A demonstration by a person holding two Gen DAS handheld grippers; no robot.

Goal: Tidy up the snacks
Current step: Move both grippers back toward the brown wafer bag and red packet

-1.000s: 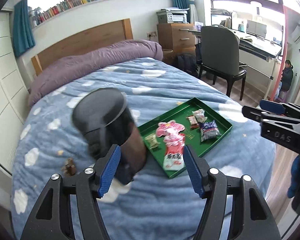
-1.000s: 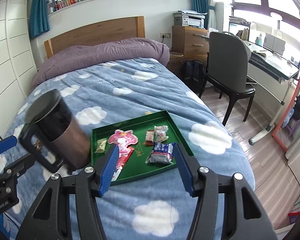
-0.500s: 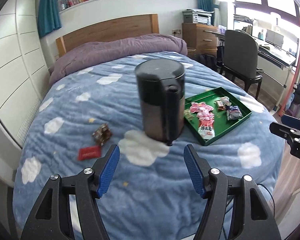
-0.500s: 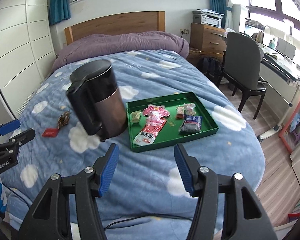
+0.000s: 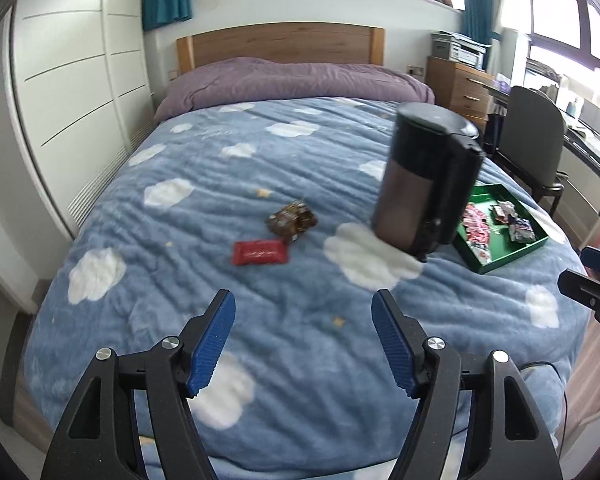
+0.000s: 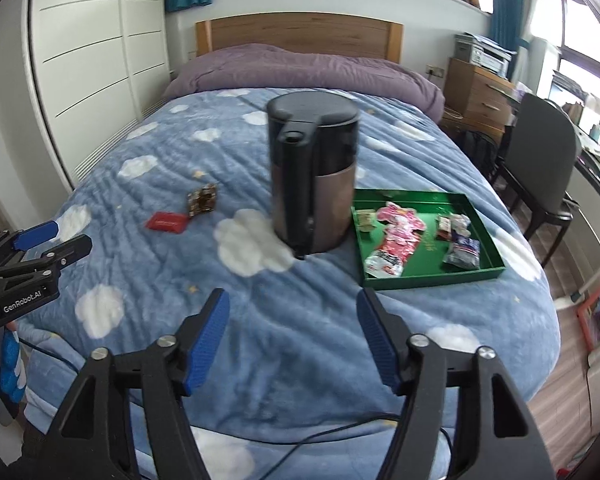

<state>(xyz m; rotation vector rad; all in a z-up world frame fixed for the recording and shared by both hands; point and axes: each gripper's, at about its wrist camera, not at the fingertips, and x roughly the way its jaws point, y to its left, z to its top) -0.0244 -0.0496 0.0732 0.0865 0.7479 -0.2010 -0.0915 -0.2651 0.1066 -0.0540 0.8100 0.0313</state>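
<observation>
kettle (image 6: pixel 314 176) on bed (image 6: pixel 260 320) | tray (image 6: pixel 480 272) right, touching | two snacks (image 6: pixel 168 221) left

Both wrist views aimed down over the foot of the bed (image 5: pixel 260 360) toward the headboard (image 6: pixel 300 34), from close above its edge. Shared by both: kettle (image 5: pixel 424 184), green tray (image 6: pixel 420 272), two loose snacks left of the kettle.

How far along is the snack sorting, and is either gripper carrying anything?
Partly done: several packets already lie in the green tray. In hand: nothing; the left gripper and right gripper are both open and empty, their jaws having just widened. Left: the red packet and brown packet lie loose on the blanket, on the far side of the kettle from the tray.
</observation>
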